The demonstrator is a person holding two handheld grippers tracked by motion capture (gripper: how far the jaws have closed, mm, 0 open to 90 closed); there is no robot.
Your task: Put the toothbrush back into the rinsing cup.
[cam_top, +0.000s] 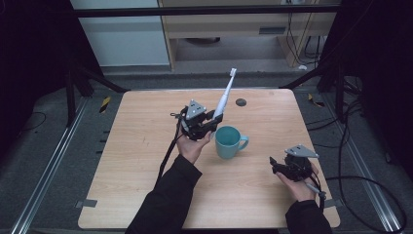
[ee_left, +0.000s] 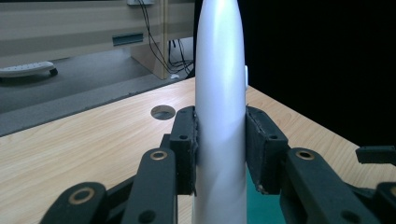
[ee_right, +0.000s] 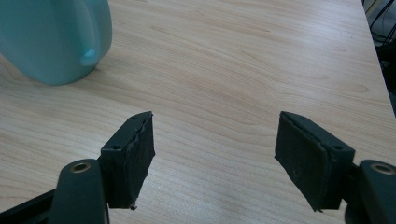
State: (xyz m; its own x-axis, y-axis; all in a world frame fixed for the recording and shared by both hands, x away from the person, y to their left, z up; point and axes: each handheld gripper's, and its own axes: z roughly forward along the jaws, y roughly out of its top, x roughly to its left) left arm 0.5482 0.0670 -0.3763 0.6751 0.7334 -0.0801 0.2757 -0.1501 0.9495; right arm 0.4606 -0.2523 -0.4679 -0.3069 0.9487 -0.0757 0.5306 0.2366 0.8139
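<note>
Your left gripper is clamped on the white electric toothbrush, both pads pressed against its handle. The brush tilts up and away, head topmost, above the wooden table. Just right of that gripper, the teal mug stands upright on the table, handle pointing right. Your right gripper hovers near the table's right front, jaws spread wide, holding nothing.

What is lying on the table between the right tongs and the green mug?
Nothing: in the high view, bare wood separates the right tongs from the mug. The right gripper view shows the same bare table.
</note>
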